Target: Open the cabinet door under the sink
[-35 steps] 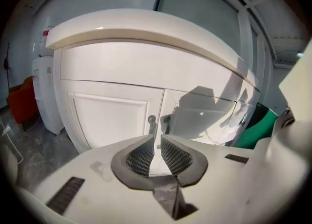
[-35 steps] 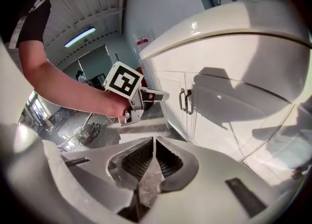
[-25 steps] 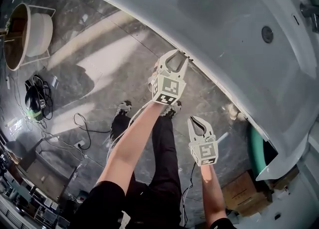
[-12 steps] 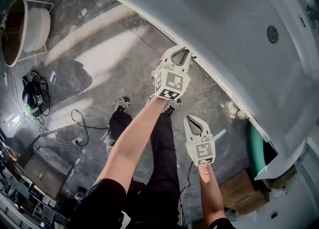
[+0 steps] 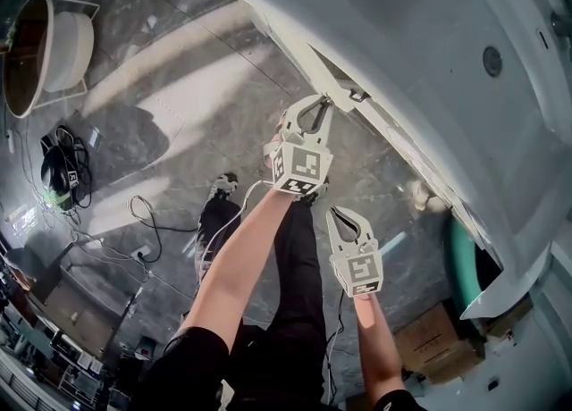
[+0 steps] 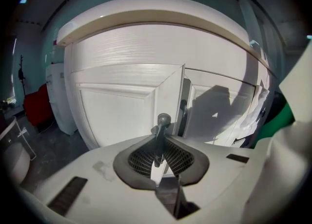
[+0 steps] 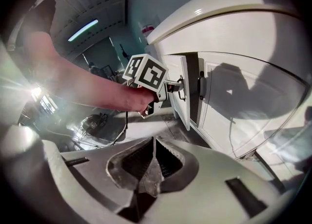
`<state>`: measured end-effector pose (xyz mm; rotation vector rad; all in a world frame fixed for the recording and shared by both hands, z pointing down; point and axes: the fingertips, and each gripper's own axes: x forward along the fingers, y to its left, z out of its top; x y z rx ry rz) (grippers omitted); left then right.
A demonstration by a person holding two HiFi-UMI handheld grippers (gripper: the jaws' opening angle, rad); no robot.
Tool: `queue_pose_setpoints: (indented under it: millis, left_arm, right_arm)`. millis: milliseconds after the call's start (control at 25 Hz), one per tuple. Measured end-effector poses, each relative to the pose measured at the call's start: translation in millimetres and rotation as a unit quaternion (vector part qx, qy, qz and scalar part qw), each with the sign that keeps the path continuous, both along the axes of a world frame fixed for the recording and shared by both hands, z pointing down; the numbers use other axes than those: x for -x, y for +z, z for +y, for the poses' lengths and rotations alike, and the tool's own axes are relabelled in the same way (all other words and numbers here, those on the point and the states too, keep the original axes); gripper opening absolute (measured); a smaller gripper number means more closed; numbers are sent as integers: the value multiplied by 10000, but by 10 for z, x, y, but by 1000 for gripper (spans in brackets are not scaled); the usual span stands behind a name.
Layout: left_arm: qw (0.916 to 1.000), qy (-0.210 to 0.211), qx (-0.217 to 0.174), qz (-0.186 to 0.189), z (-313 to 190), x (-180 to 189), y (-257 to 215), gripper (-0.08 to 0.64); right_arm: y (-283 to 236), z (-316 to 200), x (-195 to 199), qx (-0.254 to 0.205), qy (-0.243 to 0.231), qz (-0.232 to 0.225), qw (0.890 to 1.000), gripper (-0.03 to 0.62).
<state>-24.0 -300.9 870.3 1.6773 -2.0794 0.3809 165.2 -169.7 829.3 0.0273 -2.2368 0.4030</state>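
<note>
The white cabinet door (image 6: 122, 106) under the sink stands slightly ajar, with a dark gap (image 6: 185, 103) along its right edge. My left gripper (image 6: 161, 142) is shut on that door's grey handle (image 6: 163, 119). From above, the left gripper (image 5: 323, 101) sits at the corner of the swung-out door (image 5: 299, 54), just below the sink rim. The right gripper view shows the ajar door (image 7: 184, 96) and the left gripper (image 7: 168, 87) on its handle. My right gripper (image 5: 342, 213) hangs lower and nearer to me, shut on nothing (image 7: 154, 142).
The white sink (image 5: 420, 34) with its drain (image 5: 492, 61) fills the upper right. A second cabinet door (image 6: 219, 113) is to the right. A green pipe (image 5: 460, 266) and cardboard box (image 5: 438, 342) lie lower right. A white tub on a stand (image 5: 49, 47) and cables (image 5: 63, 172) are left.
The cabinet door has swung out from under the sink rim as my left gripper pulled back on its handle. The right gripper has hardly moved.
</note>
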Motion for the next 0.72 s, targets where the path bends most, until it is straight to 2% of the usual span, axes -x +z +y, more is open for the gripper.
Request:
queue_pose_setpoints:
  millis: [240, 720]
  left_arm:
    - [9998, -25, 197, -61, 529, 86, 58, 46]
    - [9983, -344, 411, 235, 1365, 442, 120, 46]
  right_arm:
    - [-12, 170, 89, -41, -176, 36, 9998, 74]
    - [-20, 852, 520, 66, -593, -44, 9982, 74]
